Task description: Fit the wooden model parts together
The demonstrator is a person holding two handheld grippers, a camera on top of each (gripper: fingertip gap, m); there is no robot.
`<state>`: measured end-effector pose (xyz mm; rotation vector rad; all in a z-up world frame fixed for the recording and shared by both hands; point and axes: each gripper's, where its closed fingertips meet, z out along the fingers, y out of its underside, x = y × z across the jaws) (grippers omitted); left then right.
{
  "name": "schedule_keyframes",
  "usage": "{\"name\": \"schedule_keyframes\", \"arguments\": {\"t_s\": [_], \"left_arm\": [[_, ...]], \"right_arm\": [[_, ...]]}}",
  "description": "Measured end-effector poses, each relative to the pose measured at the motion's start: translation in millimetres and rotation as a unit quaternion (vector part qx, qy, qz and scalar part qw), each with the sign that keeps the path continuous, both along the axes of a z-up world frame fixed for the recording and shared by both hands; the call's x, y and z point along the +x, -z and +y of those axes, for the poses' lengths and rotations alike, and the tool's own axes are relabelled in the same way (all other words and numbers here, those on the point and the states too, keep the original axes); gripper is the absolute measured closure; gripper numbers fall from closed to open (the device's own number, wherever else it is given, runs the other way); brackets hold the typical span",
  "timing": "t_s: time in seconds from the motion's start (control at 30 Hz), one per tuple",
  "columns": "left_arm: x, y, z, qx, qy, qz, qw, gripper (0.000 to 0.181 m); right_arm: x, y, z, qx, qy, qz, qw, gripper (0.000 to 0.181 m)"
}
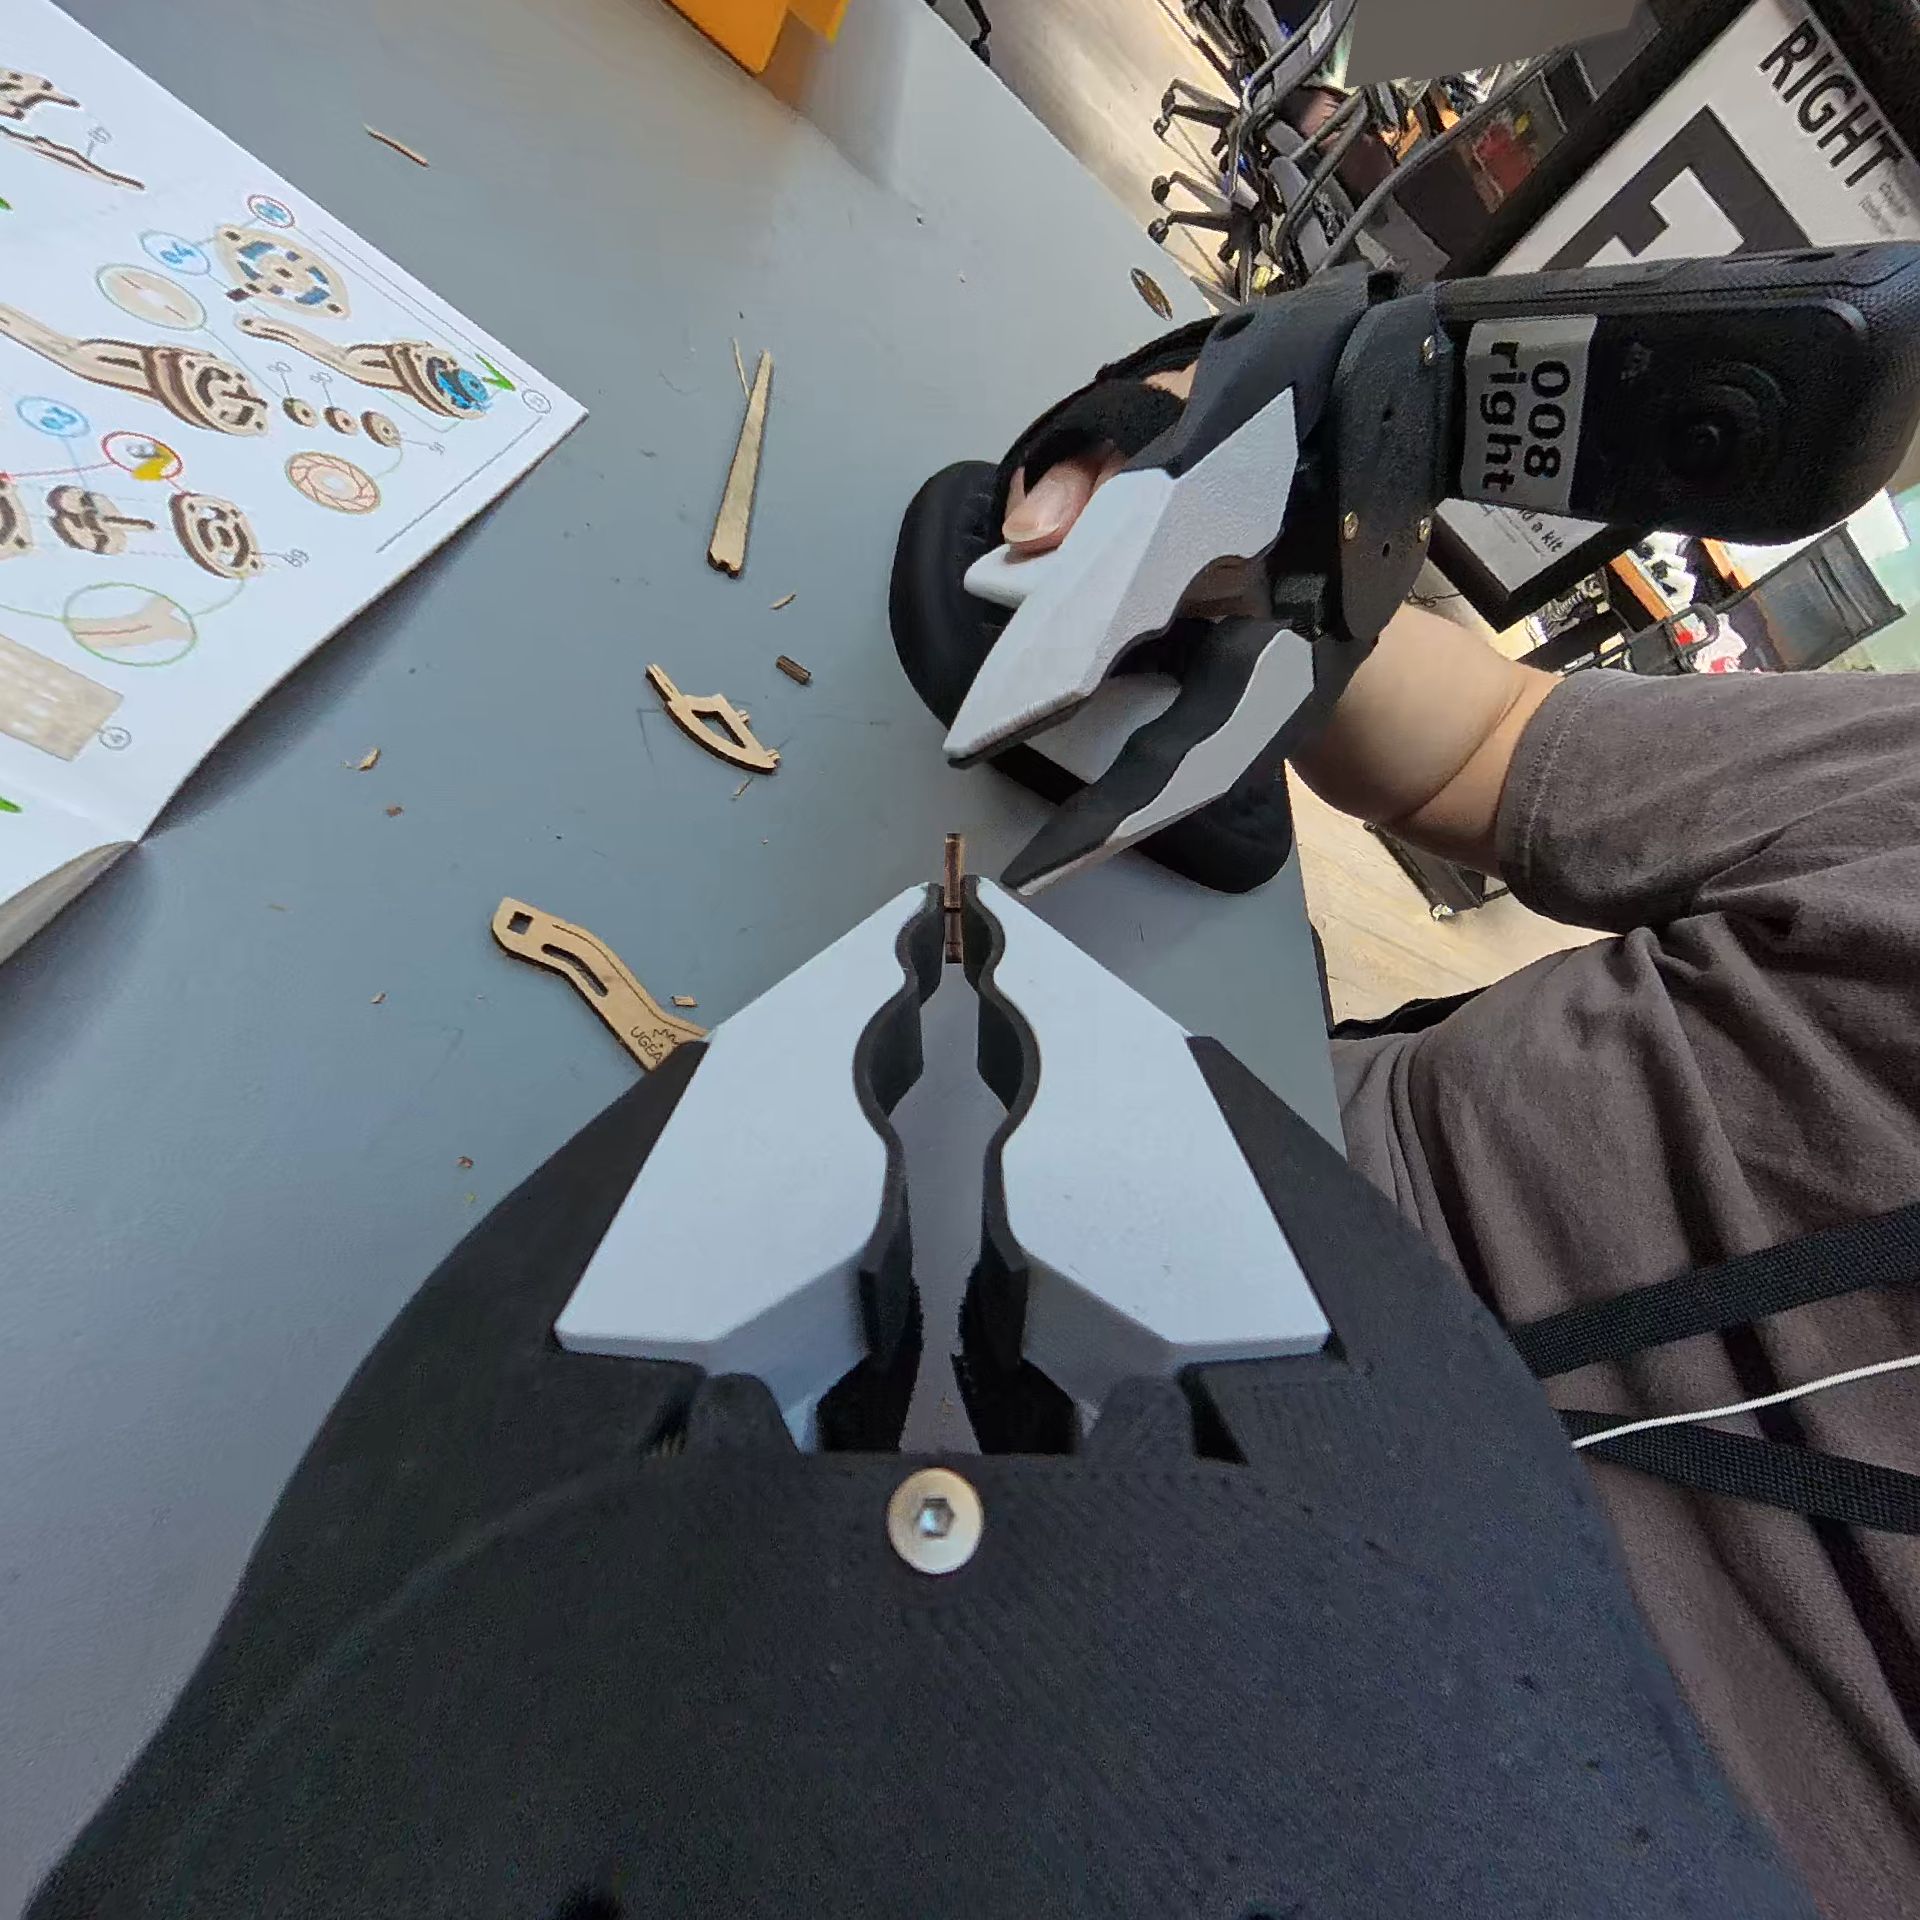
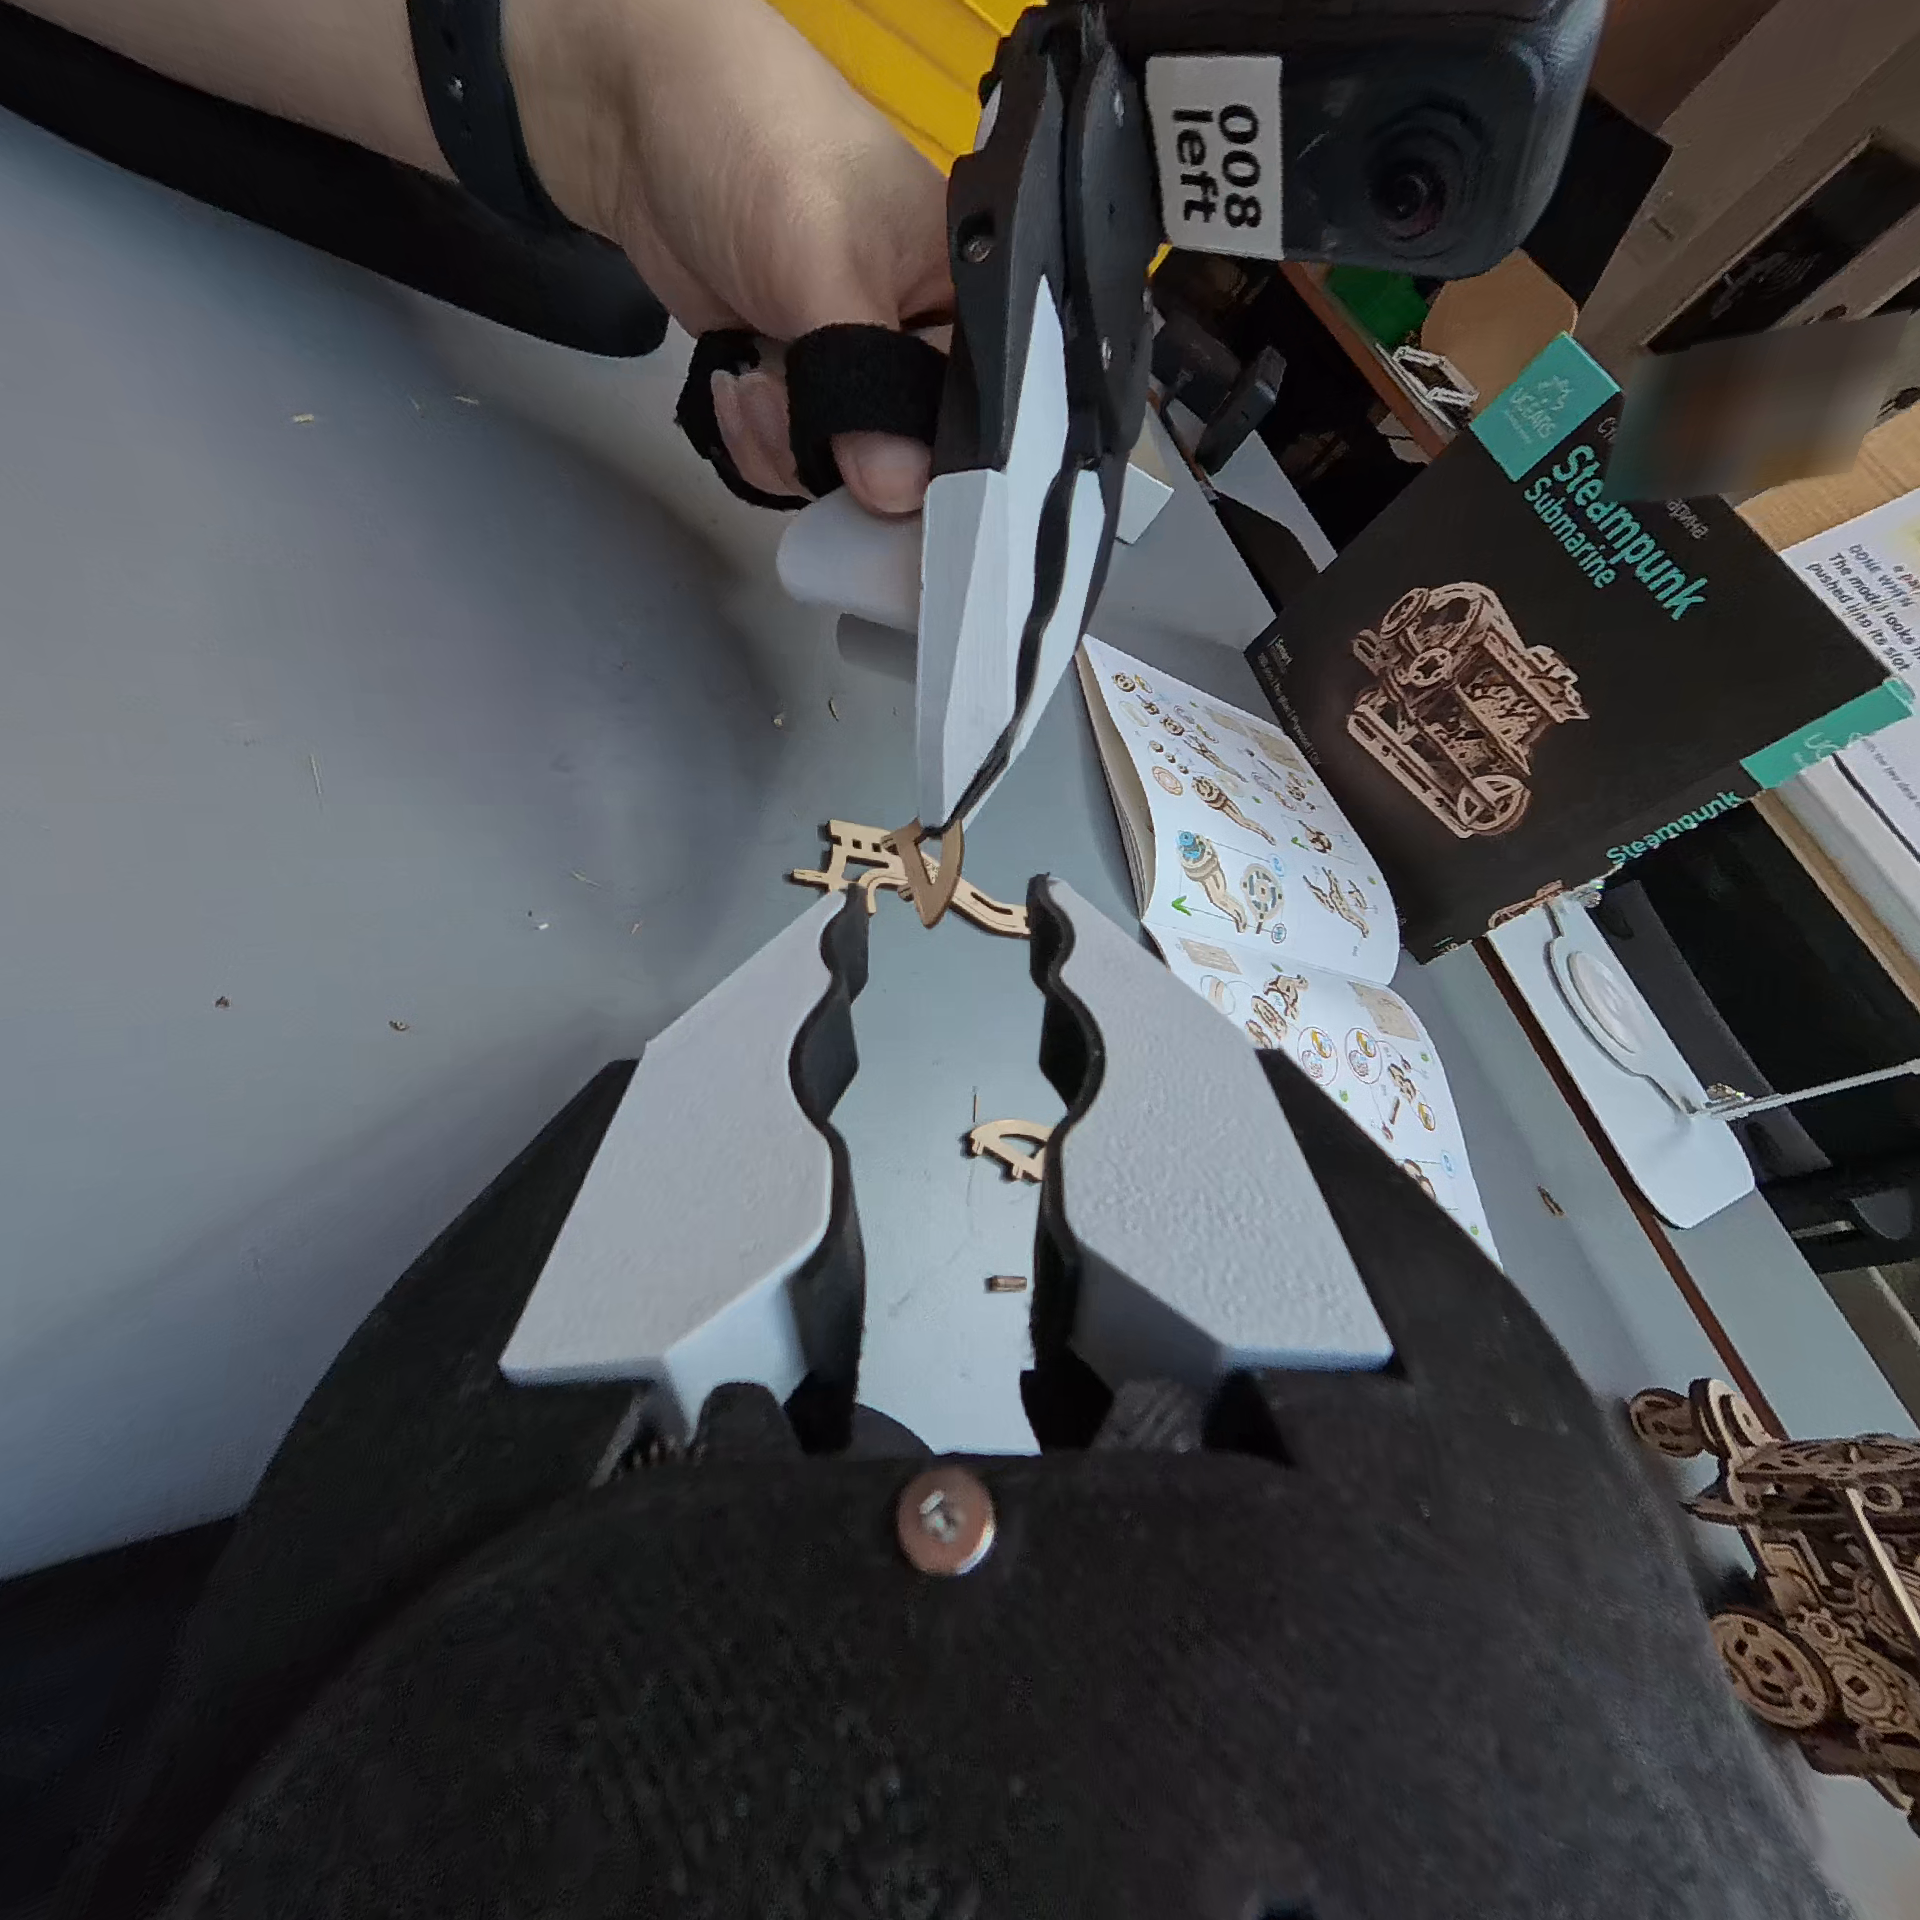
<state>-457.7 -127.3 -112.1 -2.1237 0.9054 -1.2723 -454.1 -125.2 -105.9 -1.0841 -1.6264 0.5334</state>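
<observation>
My left gripper (image 1: 951, 896) is shut on a small thin wooden piece (image 1: 953, 860), seen edge-on with its end past the tips. In the right wrist view this gripper (image 2: 940, 823) comes down from above and the piece (image 2: 935, 871) shows as a small pointed loop. My right gripper (image 2: 943, 900) is open and empty, its tips just below and either side of the held piece. It also shows in the left wrist view (image 1: 992, 810), close to the right of the piece. A flat wooden part (image 2: 857, 854) lies on the table behind.
Loose wooden parts lie on the grey table (image 1: 520, 1039): a long strip (image 1: 743, 468), a curved part (image 1: 717, 717), a slotted part (image 1: 592, 971), a small peg (image 1: 793, 668). An open instruction booklet (image 1: 260, 416), a black box (image 2: 1558, 675) and a built wooden model (image 2: 1818, 1558) stand nearby. Both grippers' tips are close together, under 4 cm apart.
</observation>
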Motion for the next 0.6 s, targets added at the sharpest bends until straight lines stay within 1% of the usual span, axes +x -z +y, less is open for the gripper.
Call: {"name": "schedule_keyframes", "arguments": {"t_s": [0.13,0.2,0.3,0.33,0.37,0.43,0.5,0.57,0.6], "left_arm": [[-12.9,4.1,6.2,-0.019,-0.040,0.011,0.999,0.180],[-22.2,8.6,7.6,-0.016,-0.062,0.033,0.997,0.180],[-36.0,13.9,7.9,-0.015,-0.095,0.059,0.994,0.180],[-38.1,12.9,7.3,-0.017,-0.103,0.057,0.993,0.180],[-39.3,11.3,6.1,-0.018,-0.109,0.054,0.992,0.180],[-41.6,11.1,4.4,-0.015,-0.120,0.057,0.991,0.180],[-46.4,15.3,4.0,-0.007,-0.133,0.076,0.988,0.180],[-51.9,19.5,5.2,0.002,-0.146,0.091,0.985,0.180],[-53.6,20.0,5.7,0.004,-0.150,0.091,0.985,0.180]], "right_arm": [[5.0,-10.8,7.4,-0.028,0.014,0.033,0.999,0.151],[4.0,-10.9,8.9,-0.043,0.010,0.031,0.999,0.151],[-1.2,9.3,7.5,-0.051,-0.033,-0.046,0.997,0.151],[-2.1,18.3,11.7,-0.049,-0.039,-0.076,0.995,0.154],[-2.9,26.7,15.5,-0.053,-0.043,-0.101,0.993,0.161],[-8.7,35.9,16.2,-0.084,-0.052,-0.122,0.988,0.162],[-13.9,41.5,15.3,-0.098,-0.053,-0.144,0.983,0.158],[-19.7,43.7,9.8,-0.101,-0.062,-0.156,0.981,0.144],[-21.3,45.6,6.8,-0.107,-0.063,-0.167,0.978,0.144]]}}
